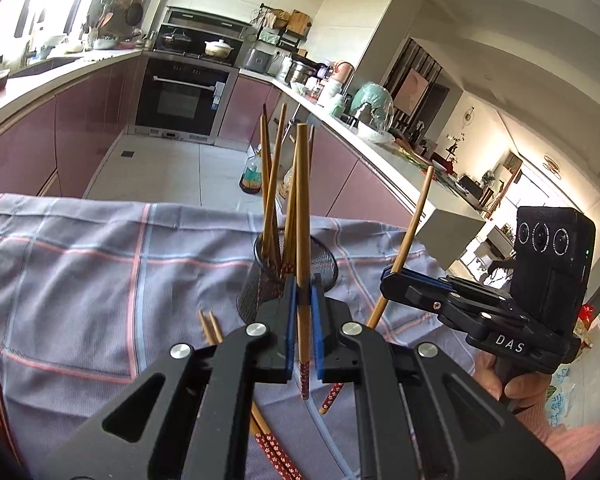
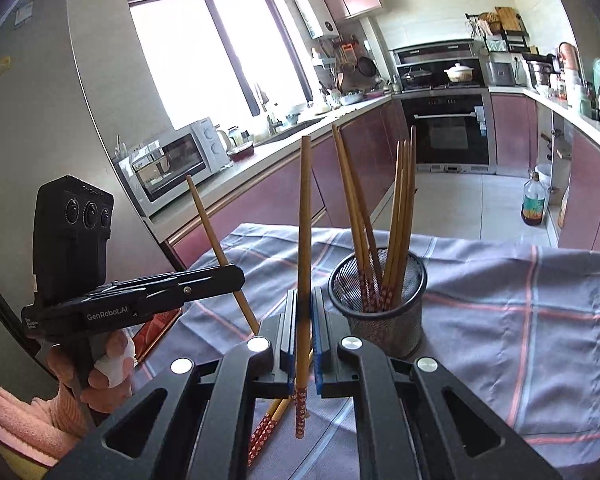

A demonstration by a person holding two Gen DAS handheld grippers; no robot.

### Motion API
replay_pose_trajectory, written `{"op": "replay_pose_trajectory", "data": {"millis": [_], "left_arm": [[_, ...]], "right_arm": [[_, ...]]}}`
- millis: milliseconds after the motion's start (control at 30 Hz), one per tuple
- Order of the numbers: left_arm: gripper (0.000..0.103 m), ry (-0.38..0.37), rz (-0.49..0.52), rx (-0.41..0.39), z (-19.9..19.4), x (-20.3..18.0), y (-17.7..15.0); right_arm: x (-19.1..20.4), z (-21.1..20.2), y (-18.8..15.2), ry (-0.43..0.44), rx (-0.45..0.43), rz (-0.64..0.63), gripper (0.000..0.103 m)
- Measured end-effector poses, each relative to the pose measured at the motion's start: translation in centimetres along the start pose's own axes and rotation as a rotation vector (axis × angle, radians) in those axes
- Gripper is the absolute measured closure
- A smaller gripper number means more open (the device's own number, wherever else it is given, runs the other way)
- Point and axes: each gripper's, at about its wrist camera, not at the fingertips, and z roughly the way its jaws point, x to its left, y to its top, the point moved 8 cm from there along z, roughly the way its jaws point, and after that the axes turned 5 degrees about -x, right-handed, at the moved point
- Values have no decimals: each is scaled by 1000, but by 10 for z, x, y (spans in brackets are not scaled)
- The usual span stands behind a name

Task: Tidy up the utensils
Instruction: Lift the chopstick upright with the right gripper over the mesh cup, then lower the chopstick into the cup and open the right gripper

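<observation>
Chopsticks: 1 (image 1: 302,240) in left tool (image 1: 303,320), 1 (image 2: 303,248) in right tool (image 2: 303,328).

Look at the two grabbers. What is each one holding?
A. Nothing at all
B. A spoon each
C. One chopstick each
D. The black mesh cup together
C: the left gripper has its jaws shut on one chopstick, and the right gripper grips another chopstick, both standing nearly upright beside the black mesh cup on the checked cloth.
</observation>
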Motion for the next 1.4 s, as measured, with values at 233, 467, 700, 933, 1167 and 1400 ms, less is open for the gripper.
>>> {"op": "replay_pose_trajectory", "data": {"millis": [233, 467, 700, 933, 1167, 1400], "left_arm": [[96, 5, 39, -62, -7, -14, 36], [96, 17, 57, -121, -5, -23, 74], [96, 47, 83, -158, 1, -31, 101], [96, 98, 104, -127, 17, -33, 102], [96, 129, 103, -70, 36, -29, 88], [96, 151, 104, -32, 58, -14, 80]], "right_arm": [[-4, -9, 27, -21, -64, -32, 97], [-8, -15, 62, -48, -137, -68, 97], [-15, -14, 88, -91, -183, -94, 97], [-24, 0, 93, -116, -178, -88, 97], [-30, 10, 86, -135, -154, -84, 97], [-35, 23, 79, -150, -125, -79, 97]]}}
